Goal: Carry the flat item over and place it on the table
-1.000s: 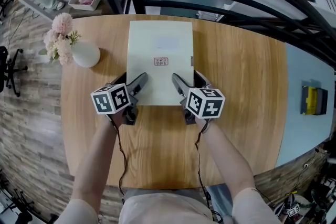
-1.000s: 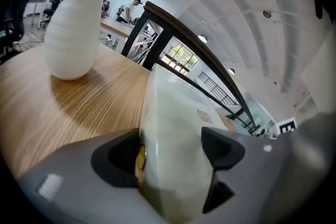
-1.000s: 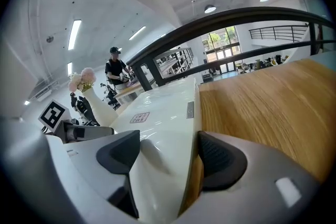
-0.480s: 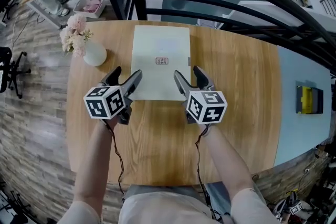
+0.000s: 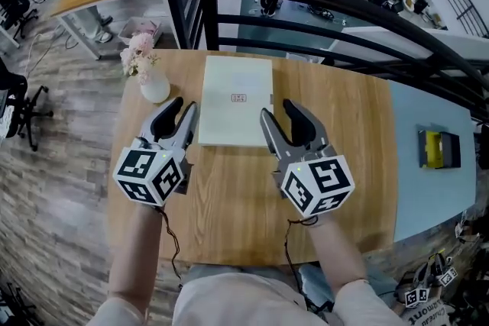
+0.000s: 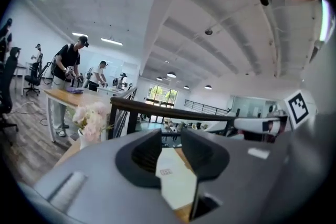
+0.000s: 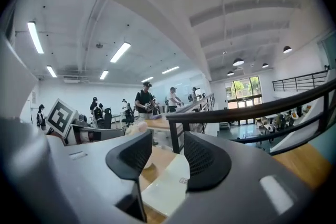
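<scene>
Now the left claw (image 5: 184, 106) stands partly open with nothing between its pads. Its jaws have just been closing, and through the gap only the bench (image 5: 229, 195) and the flat box (image 5: 235, 80) beyond show. So too the right claw (image 5: 278, 111): its jaws have also just been closing, they are a little wider apart than the left's, and they grip nothing. Both claws are held up off the bench and point toward its far edge. In the head view the left one's tips sit just left of the box's near left corner and the right one's at its near right corner. Neither touches the box.

The flat box, pale with a small red mark in its middle, lies flat on the wooden bench against the middle of the far edge, long side running away from the person. Just beside it, toward the far left corner, stands a white vase (image 5: 155, 91) of pink flowers (image 5: 137, 56). A black railing (image 5: 321, 0) runs behind the far edge.
</scene>
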Action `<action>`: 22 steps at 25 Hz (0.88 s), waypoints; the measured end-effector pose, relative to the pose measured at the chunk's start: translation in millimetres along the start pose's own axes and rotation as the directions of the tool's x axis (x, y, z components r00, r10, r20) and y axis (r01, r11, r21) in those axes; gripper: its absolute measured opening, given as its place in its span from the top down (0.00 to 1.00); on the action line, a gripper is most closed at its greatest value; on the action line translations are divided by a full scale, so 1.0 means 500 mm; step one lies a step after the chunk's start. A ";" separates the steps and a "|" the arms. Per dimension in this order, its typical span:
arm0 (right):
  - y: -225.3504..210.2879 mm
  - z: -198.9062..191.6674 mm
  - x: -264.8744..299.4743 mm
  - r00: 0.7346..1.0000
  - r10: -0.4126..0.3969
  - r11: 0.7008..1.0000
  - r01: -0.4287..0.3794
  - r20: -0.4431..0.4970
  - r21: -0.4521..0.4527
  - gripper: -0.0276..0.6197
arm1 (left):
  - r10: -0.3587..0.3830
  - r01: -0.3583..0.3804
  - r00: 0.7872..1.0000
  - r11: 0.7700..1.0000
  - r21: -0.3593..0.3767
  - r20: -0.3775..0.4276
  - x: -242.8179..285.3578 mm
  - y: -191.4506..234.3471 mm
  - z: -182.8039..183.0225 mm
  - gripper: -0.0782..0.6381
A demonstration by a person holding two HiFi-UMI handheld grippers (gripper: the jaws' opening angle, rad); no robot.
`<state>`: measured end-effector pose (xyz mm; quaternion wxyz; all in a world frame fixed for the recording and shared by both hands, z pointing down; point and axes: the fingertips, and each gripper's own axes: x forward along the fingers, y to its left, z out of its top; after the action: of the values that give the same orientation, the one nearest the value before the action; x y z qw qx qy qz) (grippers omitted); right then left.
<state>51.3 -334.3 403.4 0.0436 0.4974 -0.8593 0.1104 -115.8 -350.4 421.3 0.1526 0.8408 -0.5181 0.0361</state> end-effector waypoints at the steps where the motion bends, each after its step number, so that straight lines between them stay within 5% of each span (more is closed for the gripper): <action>1: 0.023 0.026 -0.023 1.000 0.010 1.000 -0.010 0.025 -0.012 0.66 | 0.001 -0.001 1.000 1.000 0.010 0.017 -0.022 -0.015 0.017 0.75; 10: 0.190 0.168 -0.205 0.982 0.141 0.989 -0.134 0.128 -0.059 0.72 | 0.035 -0.042 0.994 0.997 0.067 0.106 -0.198 -0.112 0.098 0.89; 16: 0.252 0.165 -0.283 0.973 0.213 0.977 -0.211 0.092 -0.032 0.79 | -0.029 0.014 0.995 0.987 0.161 0.093 -0.289 -0.181 0.112 0.89; 22: 0.262 0.139 -0.327 0.978 0.201 0.980 -0.201 0.055 -0.004 0.92 | -0.086 0.074 0.995 0.977 0.198 0.051 -0.346 -0.234 0.097 0.89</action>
<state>22.5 -149.2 286.7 0.0081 0.4109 -0.9060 0.1010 -96.9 -167.2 311.5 0.0549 0.8727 -0.4820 0.0559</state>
